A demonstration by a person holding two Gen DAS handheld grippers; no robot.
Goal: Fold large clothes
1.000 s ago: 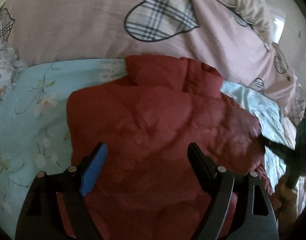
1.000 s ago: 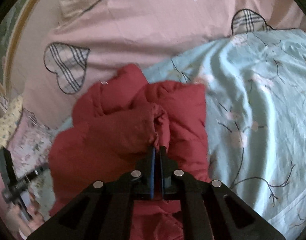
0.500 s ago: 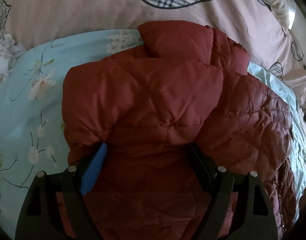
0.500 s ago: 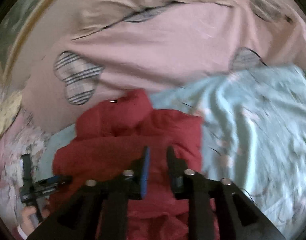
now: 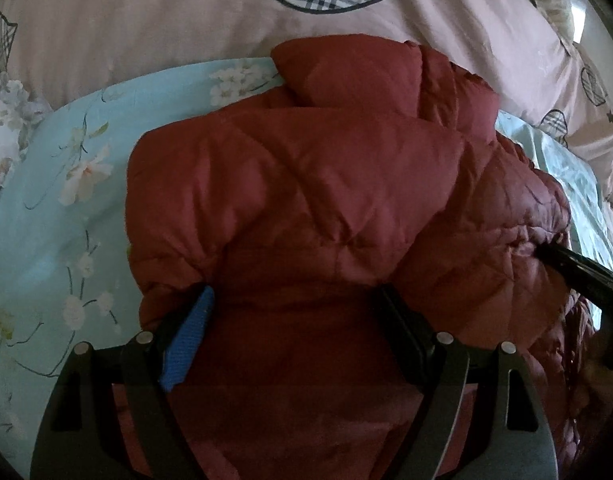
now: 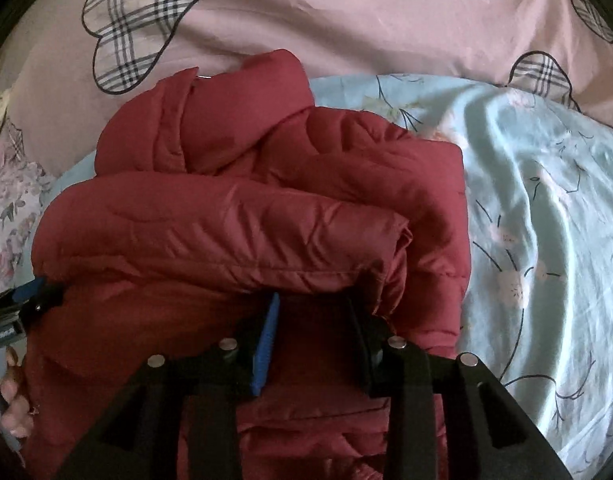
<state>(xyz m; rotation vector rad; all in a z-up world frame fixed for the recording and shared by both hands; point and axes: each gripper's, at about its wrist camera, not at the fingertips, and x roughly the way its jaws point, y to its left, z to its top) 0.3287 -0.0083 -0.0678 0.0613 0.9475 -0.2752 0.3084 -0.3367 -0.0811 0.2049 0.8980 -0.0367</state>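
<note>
A dark red quilted puffer jacket (image 5: 306, 184) lies bunched on a light blue floral sheet (image 5: 54, 208); it also fills the right wrist view (image 6: 234, 224). My left gripper (image 5: 294, 300) is open, its fingertips tucked under the folded upper layer of the jacket. My right gripper (image 6: 312, 300) is open, fingertips under the rolled sleeve edge. The right gripper's finger shows at the jacket's right side in the left wrist view (image 5: 574, 266). The left gripper shows at the jacket's left edge in the right wrist view (image 6: 30, 296).
A pink duvet (image 5: 146, 16) with plaid hearts lies bunched behind the jacket, also in the right wrist view (image 6: 346, 12). A floral pillow (image 6: 10, 200) sits at the left. The blue sheet (image 6: 546, 240) spreads wrinkled to the right.
My right gripper let go of the jacket fold and opened, then moved down close to the jacket. My left gripper moved forward, its open fingers sliding under the folded layer.
</note>
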